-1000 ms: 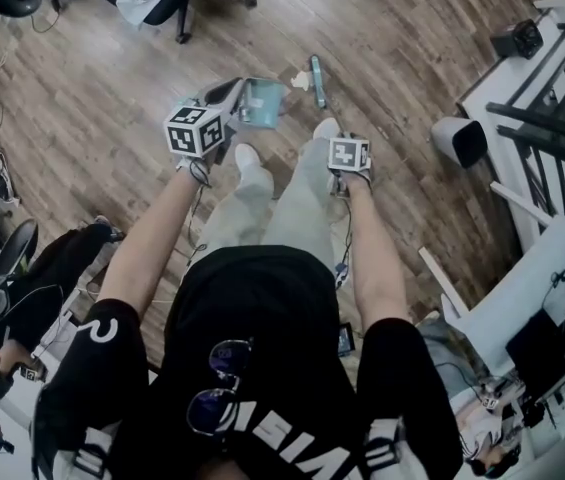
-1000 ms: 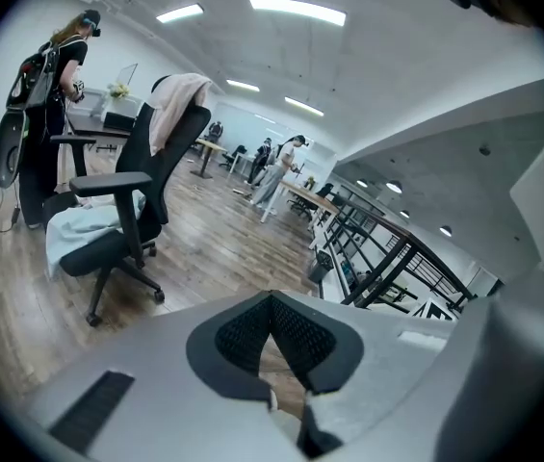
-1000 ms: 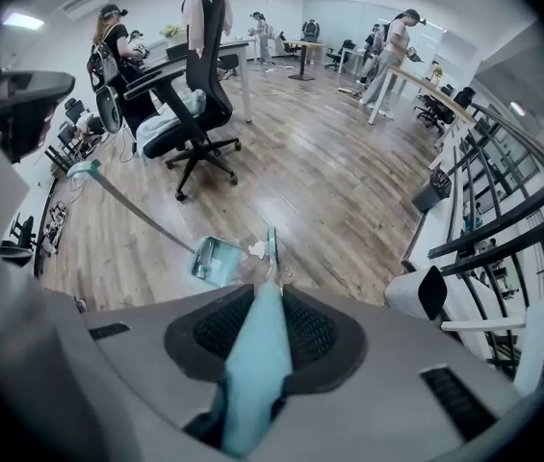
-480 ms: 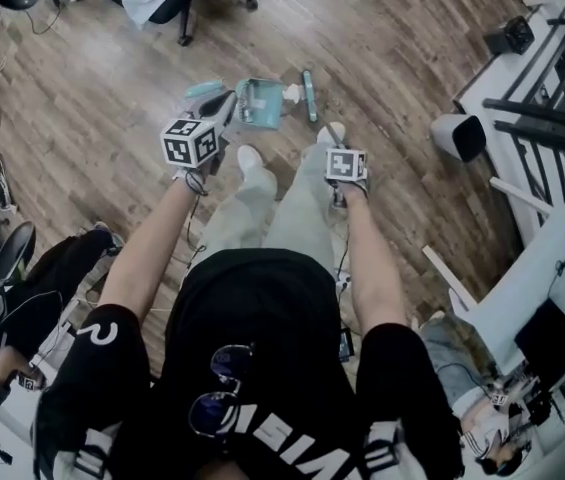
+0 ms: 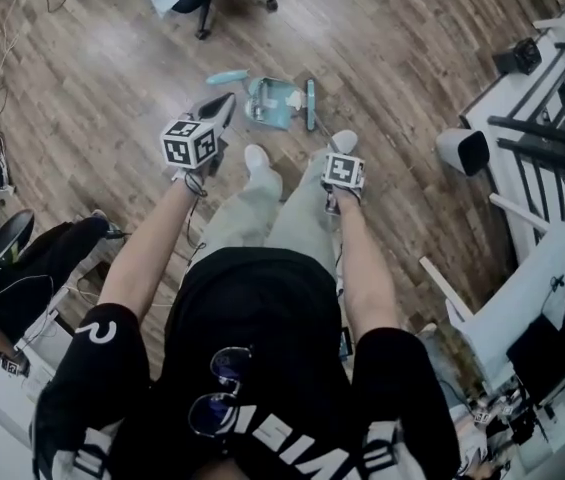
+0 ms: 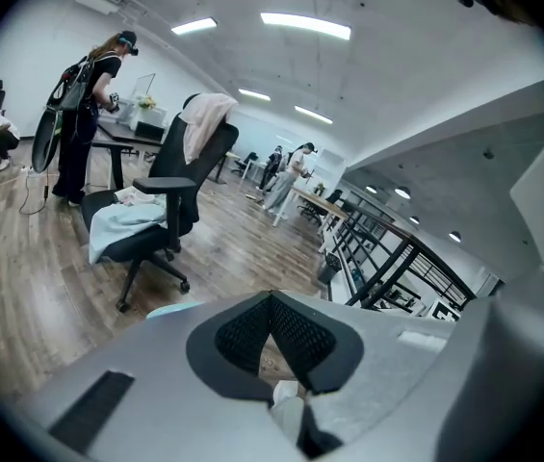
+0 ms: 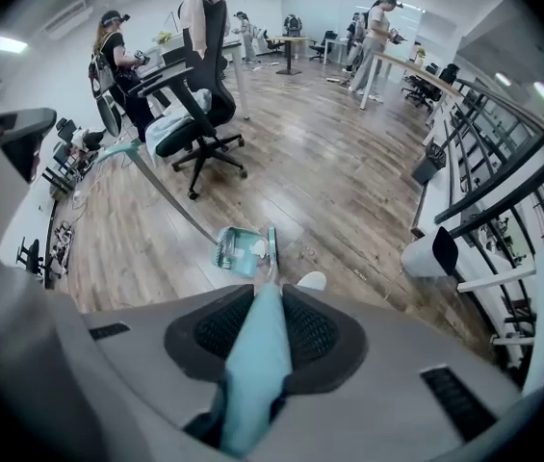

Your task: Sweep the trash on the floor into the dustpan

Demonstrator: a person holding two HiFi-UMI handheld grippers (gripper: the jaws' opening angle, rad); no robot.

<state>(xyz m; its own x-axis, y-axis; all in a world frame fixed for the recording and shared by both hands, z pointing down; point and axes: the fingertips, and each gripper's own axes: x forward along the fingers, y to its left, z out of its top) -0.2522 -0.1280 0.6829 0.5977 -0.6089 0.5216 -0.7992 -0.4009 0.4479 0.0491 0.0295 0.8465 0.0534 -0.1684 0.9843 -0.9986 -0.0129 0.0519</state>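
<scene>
Jaws of your right gripper are clamped onto the pale teal plastic broom handle, which runs out between the black ribbed pads and slants down toward the floor. Straight ahead of that gripper, the narrow teal broom head rests on the brown wood-plank floor, hard against the right side of the teal plastic dustpan. A small scrap of white trash lies on the dustpan at the edge nearest the broom head.

Your left gripper has its jaws drawn narrow, tips meeting, with a pale piece pinched low between them. This appears to be the long thin dustpan handle, which rises on a slant from the pan toward that gripper. The rounded teal handle tip shows just beyond the left gripper's jaws.

The pan itself sits ahead of the left gripper and to its right, and ahead of the right gripper and slightly to its left. Your two white shoes stand just behind the pan and broom head, one of them close beside the right gripper.

Well ahead of the left gripper and off to its left stands a black office chair with pale cloth draped over its back and seat.
</scene>
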